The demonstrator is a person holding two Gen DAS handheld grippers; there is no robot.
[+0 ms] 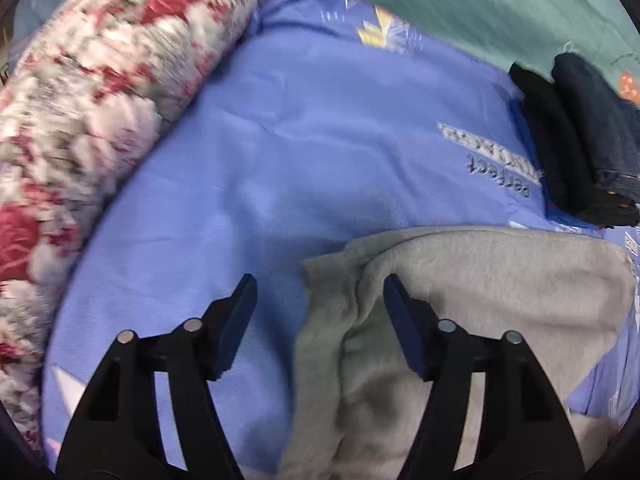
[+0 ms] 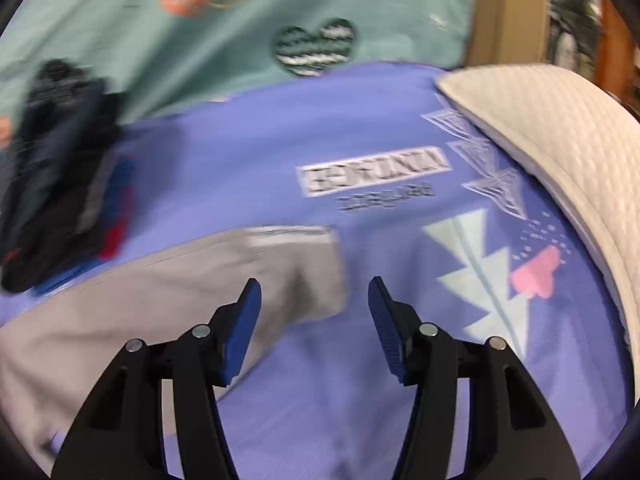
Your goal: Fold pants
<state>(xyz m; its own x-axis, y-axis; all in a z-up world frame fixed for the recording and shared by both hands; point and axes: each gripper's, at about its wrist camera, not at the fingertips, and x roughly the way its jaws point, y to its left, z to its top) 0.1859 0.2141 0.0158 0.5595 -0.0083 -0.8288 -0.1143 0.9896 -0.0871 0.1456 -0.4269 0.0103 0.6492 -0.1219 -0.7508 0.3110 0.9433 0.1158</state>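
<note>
Grey pants [image 1: 460,304] lie on a periwinkle blue bedsheet [image 1: 300,152]. In the left wrist view their end fills the lower right, and my left gripper [image 1: 320,292] is open above the pants' left edge, holding nothing. In the right wrist view the grey pants [image 2: 168,292] stretch from the lower left to a square end near the middle. My right gripper [image 2: 314,294] is open over that end, its left finger [image 2: 240,332] above the cloth and its right finger [image 2: 390,332] above the sheet [image 2: 320,400].
A red and white floral quilt roll [image 1: 88,112] lies at the left. A stack of dark folded clothes [image 1: 580,136] sits at the right, and shows in the right wrist view [image 2: 60,168] at the left. A white pillow [image 2: 560,152] lies right. A teal sheet [image 1: 500,4] lies behind.
</note>
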